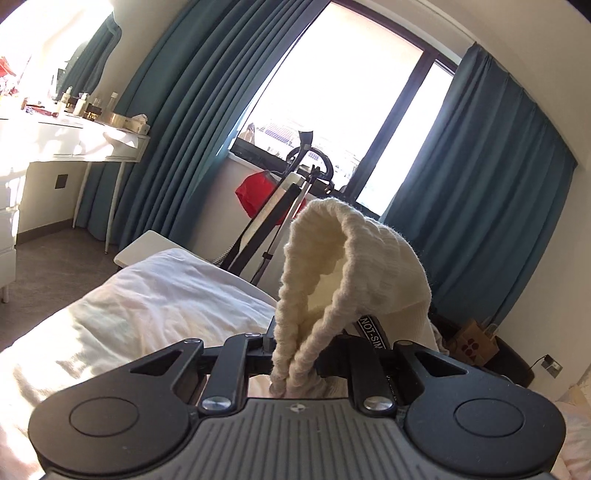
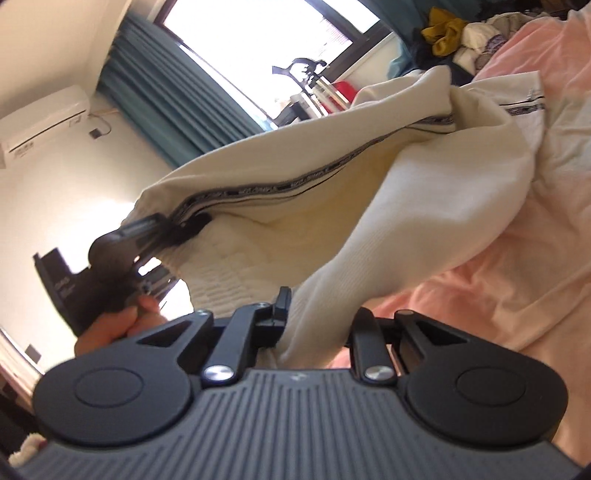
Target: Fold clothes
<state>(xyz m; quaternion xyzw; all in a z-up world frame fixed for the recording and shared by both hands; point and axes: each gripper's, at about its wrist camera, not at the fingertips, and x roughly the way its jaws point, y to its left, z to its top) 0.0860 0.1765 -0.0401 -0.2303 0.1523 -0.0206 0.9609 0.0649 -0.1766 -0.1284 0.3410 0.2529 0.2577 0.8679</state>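
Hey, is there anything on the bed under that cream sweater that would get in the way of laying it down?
Nothing visible does. The sweater hangs between the left tongs and right tongs, and the pink sheet beneath it looks bare. The clothes pile lies farther off.

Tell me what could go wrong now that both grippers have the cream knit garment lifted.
1. The left gripper pinches only the ribbed hem of the cream knit garment with black lettered tape; it could slip out.
2. The right gripper holds a bunched fold, so the fold may come out uneven.
3. The hanging end still trails on the pink bedsheet and may drag.
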